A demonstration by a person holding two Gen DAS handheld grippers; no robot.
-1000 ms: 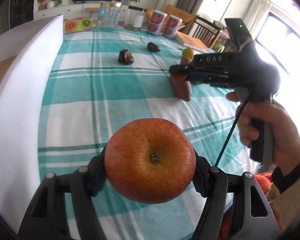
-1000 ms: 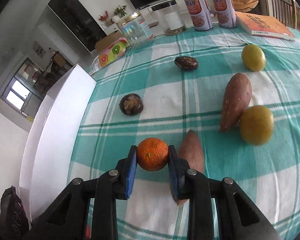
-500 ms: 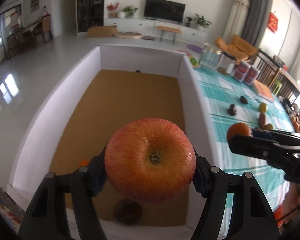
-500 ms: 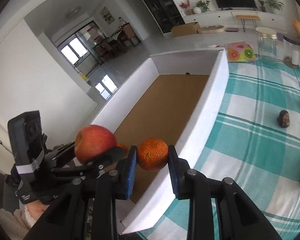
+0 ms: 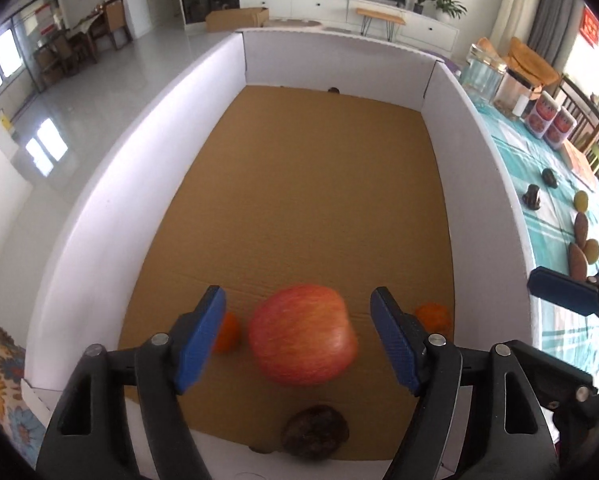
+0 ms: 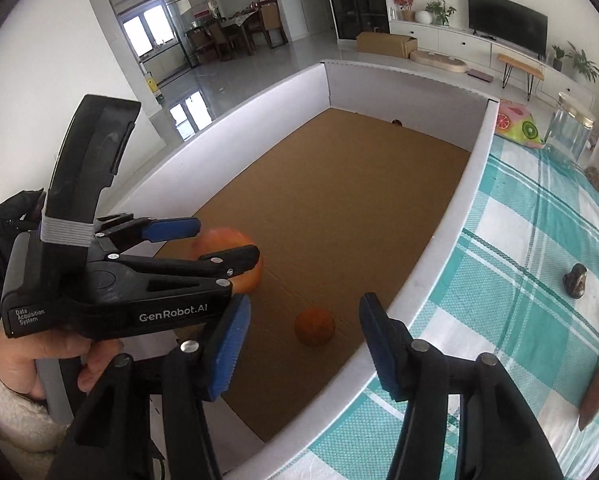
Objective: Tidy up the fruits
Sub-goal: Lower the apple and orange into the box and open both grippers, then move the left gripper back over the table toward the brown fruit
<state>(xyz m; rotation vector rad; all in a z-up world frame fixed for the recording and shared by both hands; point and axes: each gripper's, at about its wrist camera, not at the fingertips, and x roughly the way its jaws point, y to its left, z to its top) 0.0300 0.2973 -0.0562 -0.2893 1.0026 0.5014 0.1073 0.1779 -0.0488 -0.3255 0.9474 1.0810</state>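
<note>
White-walled box [image 5: 451,128] beside the checked table is being filled — left gripper [image 5: 299,336] and right gripper [image 6: 303,344] are opening, apple [image 5: 303,334] and orange [image 6: 314,326] being released at 6 o'clock.

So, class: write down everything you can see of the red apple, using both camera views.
The apple is large and round, red streaked with yellow-orange, its skin smooth. It looks blurred, so it is probably dropping. It sits between the left gripper's blue pads, whose jaws are opening with clear gaps on both sides. It is over the brown cardboard floor of the white-walled box, near the close end. In the right wrist view, the gripper hides most of the apple. Whether it touches the floor cannot be told.
</note>
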